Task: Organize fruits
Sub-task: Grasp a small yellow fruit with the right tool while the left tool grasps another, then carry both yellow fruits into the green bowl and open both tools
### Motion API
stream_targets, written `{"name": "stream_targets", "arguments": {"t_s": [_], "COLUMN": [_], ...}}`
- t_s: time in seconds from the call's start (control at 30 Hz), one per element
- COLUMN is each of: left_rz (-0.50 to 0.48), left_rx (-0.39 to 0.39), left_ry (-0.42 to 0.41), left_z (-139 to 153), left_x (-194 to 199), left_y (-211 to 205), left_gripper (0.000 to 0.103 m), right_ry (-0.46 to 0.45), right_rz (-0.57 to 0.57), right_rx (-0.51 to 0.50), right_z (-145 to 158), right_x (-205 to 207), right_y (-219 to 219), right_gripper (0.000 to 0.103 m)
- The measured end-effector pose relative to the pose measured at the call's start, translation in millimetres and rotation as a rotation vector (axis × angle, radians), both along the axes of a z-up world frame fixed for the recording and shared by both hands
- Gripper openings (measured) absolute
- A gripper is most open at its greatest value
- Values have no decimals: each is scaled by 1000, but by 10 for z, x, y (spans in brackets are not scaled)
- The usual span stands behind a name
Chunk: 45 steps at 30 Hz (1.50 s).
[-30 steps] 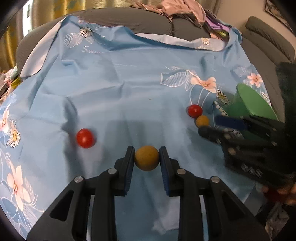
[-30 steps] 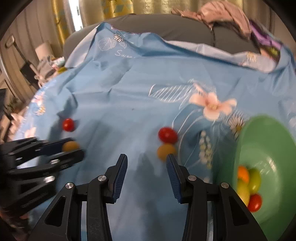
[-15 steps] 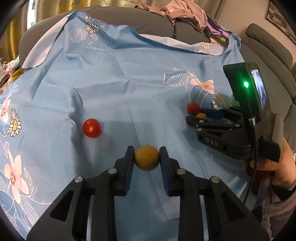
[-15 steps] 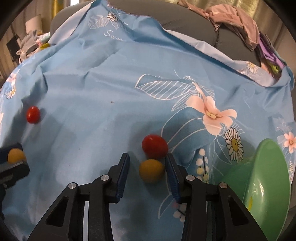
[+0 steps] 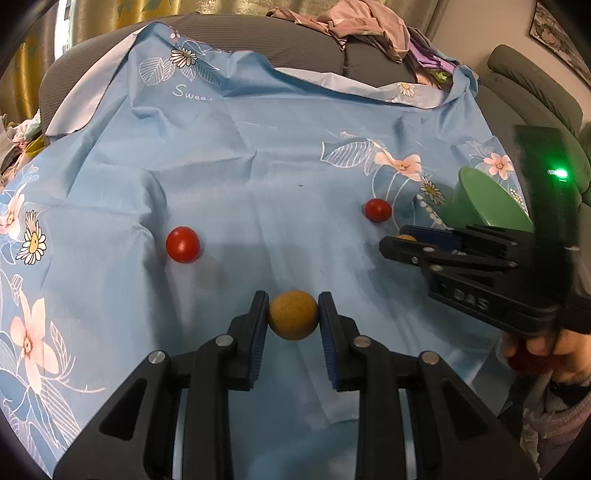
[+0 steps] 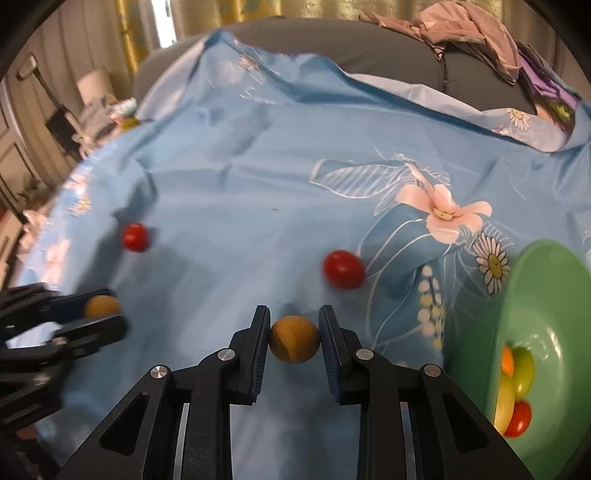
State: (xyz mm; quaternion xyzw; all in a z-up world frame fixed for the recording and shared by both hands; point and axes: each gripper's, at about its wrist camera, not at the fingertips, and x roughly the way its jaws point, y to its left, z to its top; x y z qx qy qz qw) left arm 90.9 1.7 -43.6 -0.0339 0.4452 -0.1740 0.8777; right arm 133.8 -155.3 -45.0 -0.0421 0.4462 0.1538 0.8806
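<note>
My left gripper (image 5: pixel 293 319) is shut on a yellow-orange round fruit (image 5: pixel 293 320), held over the blue flowered cloth (image 5: pixel 258 155). My right gripper (image 6: pixel 294 339) is shut on a second yellow-orange fruit (image 6: pixel 294 340); it also shows in the left wrist view (image 5: pixel 406 238). A red tomato (image 5: pixel 183 249) lies on the cloth at the left, another red tomato (image 5: pixel 377 210) near the right gripper (image 5: pixel 395 243). A green bowl (image 6: pixel 546 295) at the right holds several fruits (image 6: pixel 517 384). The left gripper (image 6: pixel 107 314) with its fruit (image 6: pixel 101 306) shows at the left of the right wrist view.
The cloth covers a grey sofa (image 5: pixel 303 48) with a pile of clothes (image 5: pixel 369 26) on its back. A person's hand (image 5: pixel 543 354) holds the right gripper's handle. Room clutter (image 6: pixel 92 118) stands beyond the cloth's left edge.
My right gripper moved forward around the yellow-orange fruit beside the red tomato and shut on it. My left gripper kept hold of its fruit.
</note>
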Motion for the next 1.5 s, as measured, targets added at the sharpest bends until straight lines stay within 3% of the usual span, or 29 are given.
{"name": "stream_targets", "arguments": {"t_s": [0.53,0.97,1.5], "left_rz": [-10,-60,-195], "left_rx": [61,109,135], "left_ry": [-35,-106,-167], "left_z": [262,579,800], "left_x": [-355,-578,-475], "left_y": [-208,-570,-1248], "left_gripper": [27,27,27], "right_ry": [-68,-154,-219], "right_rz": [51,-3,-136], "right_rx": [154,216,258], "right_z": [355,618,713], "right_x": [-710,-1008,-1124], "right_y": [-164,-553,-1192], "right_gripper": [29,29,29]}}
